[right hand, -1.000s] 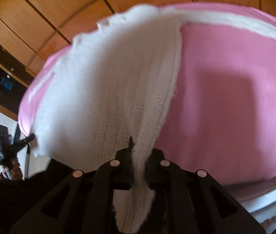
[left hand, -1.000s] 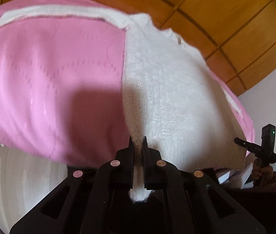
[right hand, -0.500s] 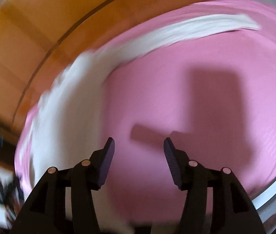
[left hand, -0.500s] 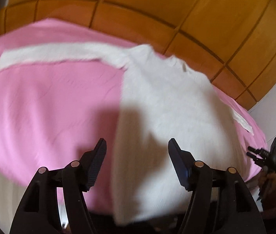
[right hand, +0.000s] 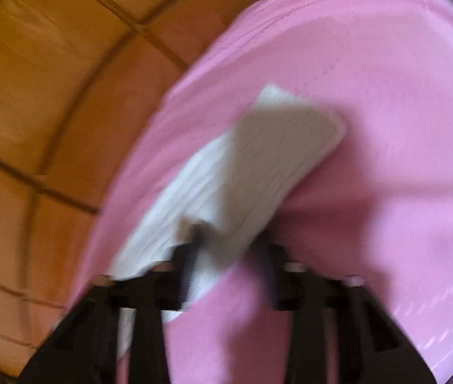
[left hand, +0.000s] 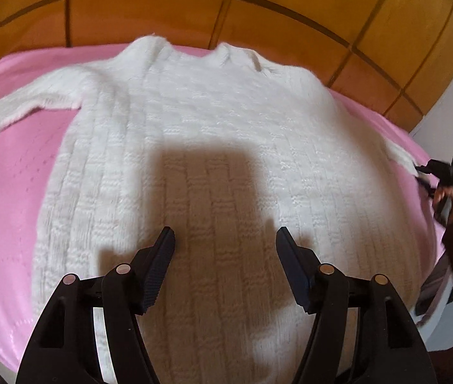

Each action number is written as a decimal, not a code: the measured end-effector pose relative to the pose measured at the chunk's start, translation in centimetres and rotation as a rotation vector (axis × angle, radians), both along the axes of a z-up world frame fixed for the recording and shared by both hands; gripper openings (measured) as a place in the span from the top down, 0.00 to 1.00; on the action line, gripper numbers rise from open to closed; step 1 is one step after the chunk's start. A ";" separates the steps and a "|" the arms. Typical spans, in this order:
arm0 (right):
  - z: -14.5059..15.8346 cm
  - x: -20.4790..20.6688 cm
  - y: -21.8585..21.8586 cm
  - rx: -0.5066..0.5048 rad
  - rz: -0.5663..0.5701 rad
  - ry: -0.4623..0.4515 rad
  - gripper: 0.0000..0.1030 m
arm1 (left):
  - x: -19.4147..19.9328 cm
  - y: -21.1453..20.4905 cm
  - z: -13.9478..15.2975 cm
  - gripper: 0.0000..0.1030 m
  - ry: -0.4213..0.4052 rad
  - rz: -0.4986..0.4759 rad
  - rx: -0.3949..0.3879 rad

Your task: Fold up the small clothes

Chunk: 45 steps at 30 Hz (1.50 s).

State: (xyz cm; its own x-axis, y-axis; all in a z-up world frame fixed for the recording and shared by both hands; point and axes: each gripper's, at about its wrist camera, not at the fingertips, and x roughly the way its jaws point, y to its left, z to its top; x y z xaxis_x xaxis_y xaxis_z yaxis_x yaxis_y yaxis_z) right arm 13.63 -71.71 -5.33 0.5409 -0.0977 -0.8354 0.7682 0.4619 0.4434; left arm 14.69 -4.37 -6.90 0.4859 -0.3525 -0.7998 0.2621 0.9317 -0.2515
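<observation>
Two grippers over one white sweater, spread flat on the pink bedspread. My left gripper hangs released above its hem, collar dead ahead. My right gripper has just been closing, blurred, on the sleeve running ahead-right.

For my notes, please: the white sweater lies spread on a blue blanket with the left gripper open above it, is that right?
Not quite: the blanket is pink, not blue, as the left wrist view shows. The white sweater does lie spread on it, with the left gripper open above.
</observation>
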 end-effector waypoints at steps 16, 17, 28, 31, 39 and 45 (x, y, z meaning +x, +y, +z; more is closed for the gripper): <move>13.2 8.3 21.8 -0.177 0.717 -0.309 0.95 | 1.2 2.7 0.6 0.34 0.002 0.068 -0.108; 13.2 9.1 25.4 -0.177 0.799 -0.317 0.95 | 1.3 3.0 0.7 0.34 -0.001 0.076 -0.116; 7.8 11.0 47.8 -0.132 1.234 -0.208 0.51 | 3.1 5.1 2.8 0.34 -0.007 0.109 -0.210; 8.5 9.9 46.5 -0.105 1.173 -0.259 0.49 | 4.2 5.0 3.3 0.34 -0.003 0.103 -0.230; 8.6 2.5 36.9 -0.129 0.969 -0.211 0.36 | 8.5 1.6 2.1 0.34 0.049 0.069 -0.259; 7.4 -0.6 28.2 -0.088 0.745 -0.163 0.31 | 13.4 -1.0 -0.6 0.39 0.154 0.107 -0.293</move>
